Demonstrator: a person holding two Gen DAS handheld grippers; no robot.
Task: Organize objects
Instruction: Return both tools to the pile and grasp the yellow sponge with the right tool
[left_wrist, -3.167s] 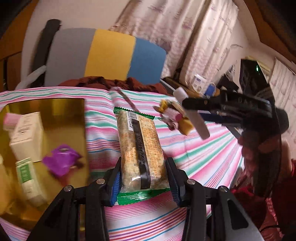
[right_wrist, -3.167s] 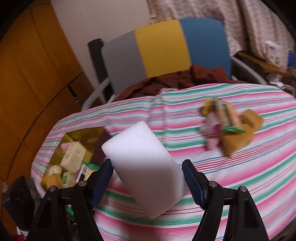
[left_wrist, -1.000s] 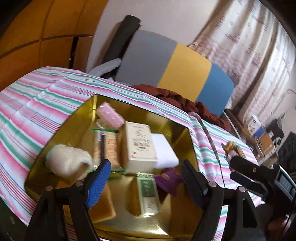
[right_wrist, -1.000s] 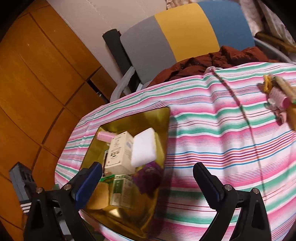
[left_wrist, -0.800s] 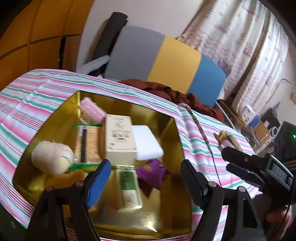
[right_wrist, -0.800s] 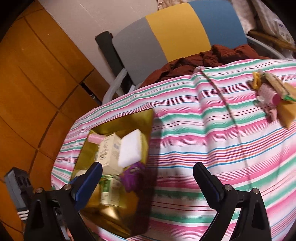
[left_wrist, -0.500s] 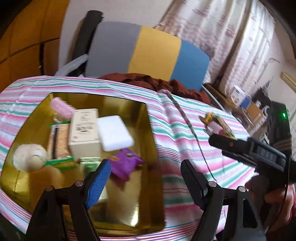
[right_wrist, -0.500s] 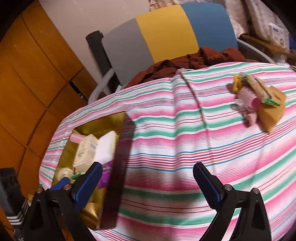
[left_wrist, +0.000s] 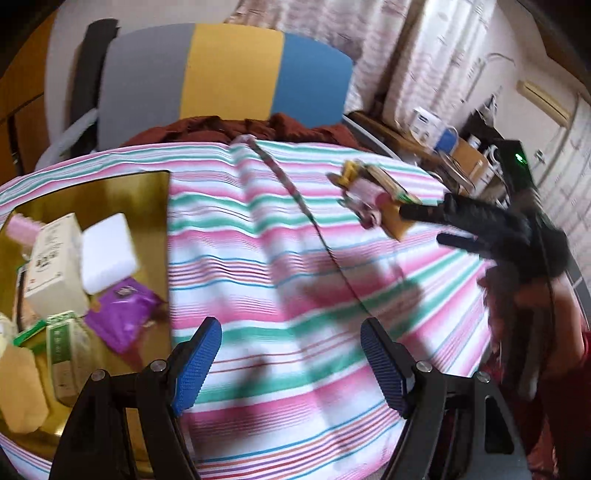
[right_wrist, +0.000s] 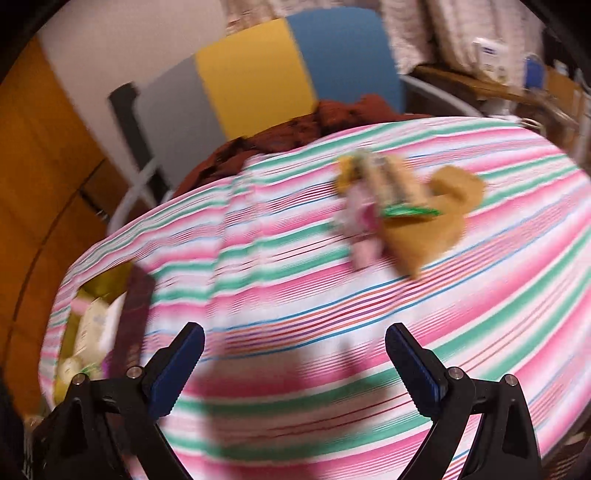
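Striped tablecloth (left_wrist: 280, 258), tricolour chair (left_wrist: 225, 74) behind

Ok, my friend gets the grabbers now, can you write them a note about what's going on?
Left hand-held gripper: open, holding nothing.
Right hand-held gripper: open, holding nothing.
Gold tray at the left end of the striped tablecloth: already holds the white foam block, cream box, purple packet, green-and-white box and more.
Still to do: a small pile of things sits on the cloth toward the far right: a tan piece, a pink item, a green-edged packet, too blurred to name further. They probably go into the tray next.
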